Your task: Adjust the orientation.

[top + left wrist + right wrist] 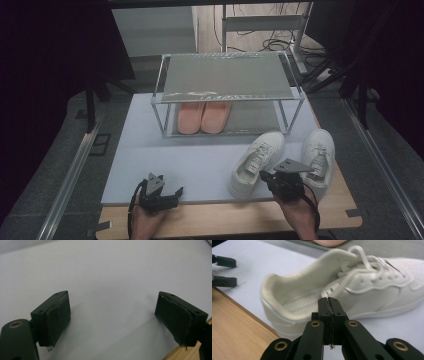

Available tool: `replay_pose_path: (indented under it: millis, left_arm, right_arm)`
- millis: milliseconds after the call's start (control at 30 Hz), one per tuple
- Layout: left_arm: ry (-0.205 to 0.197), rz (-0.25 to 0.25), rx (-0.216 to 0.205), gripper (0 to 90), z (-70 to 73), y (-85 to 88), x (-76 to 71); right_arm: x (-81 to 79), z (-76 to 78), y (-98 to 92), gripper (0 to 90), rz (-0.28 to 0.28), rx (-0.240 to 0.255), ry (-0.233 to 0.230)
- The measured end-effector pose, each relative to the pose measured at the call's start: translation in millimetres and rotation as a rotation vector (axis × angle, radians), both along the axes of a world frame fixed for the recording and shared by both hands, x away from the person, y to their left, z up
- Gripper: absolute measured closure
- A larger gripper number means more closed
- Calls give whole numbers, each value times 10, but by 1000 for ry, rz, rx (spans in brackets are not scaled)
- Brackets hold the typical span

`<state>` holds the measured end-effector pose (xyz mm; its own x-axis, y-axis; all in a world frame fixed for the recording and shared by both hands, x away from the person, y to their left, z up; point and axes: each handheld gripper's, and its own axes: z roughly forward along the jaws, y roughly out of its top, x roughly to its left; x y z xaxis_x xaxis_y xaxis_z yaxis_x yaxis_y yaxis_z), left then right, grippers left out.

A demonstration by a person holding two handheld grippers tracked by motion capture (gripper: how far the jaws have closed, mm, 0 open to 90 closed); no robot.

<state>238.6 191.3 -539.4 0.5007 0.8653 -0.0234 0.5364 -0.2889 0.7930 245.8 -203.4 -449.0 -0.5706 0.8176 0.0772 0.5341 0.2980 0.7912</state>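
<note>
Two white lace-up sneakers stand on the white board: the left sneaker and the right sneaker. My right gripper hovers just behind the left sneaker's heel opening. It is shut, pads pressed together with nothing between them. My left gripper rests low at the board's near edge, open wide over bare white surface. It also appears far off in the right gripper view as the left gripper.
A clear two-level shoe rack stands at the back of the board, with a pair of pink slippers on its lower level. The white board lies on a wooden table. Metal rails run along both sides.
</note>
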Motion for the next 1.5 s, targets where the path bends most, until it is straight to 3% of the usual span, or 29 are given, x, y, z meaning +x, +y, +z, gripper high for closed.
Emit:
replay_pose_path:
  millis: [267,433,567,1000,1300,1400,1500]
  left_arm:
    - [0,0,0,130,0,0,0]
    - [0,0,0,130,0,0,0]
    - [0,0,1,130,0,0,-1]
    - [-1,-1,1,130,0,0,0]
    - [0,0,1,130,0,-2,0]
    - [0,1,1,129,1,-2,0]
    - [0,1,1,130,1,-3,1]
  right_arm:
    - [55,-78,248,887,72,22,31]
    - [69,-114,199,900,70,41,44]
    - [48,-108,179,900,71,20,38]
    - [-44,-94,-121,900,57,3,49]
    - [-99,-82,-465,900,-24,-6,53]
    - [-117,-53,-496,862,-12,19,63]
    - [-143,16,-518,798,-23,17,46]
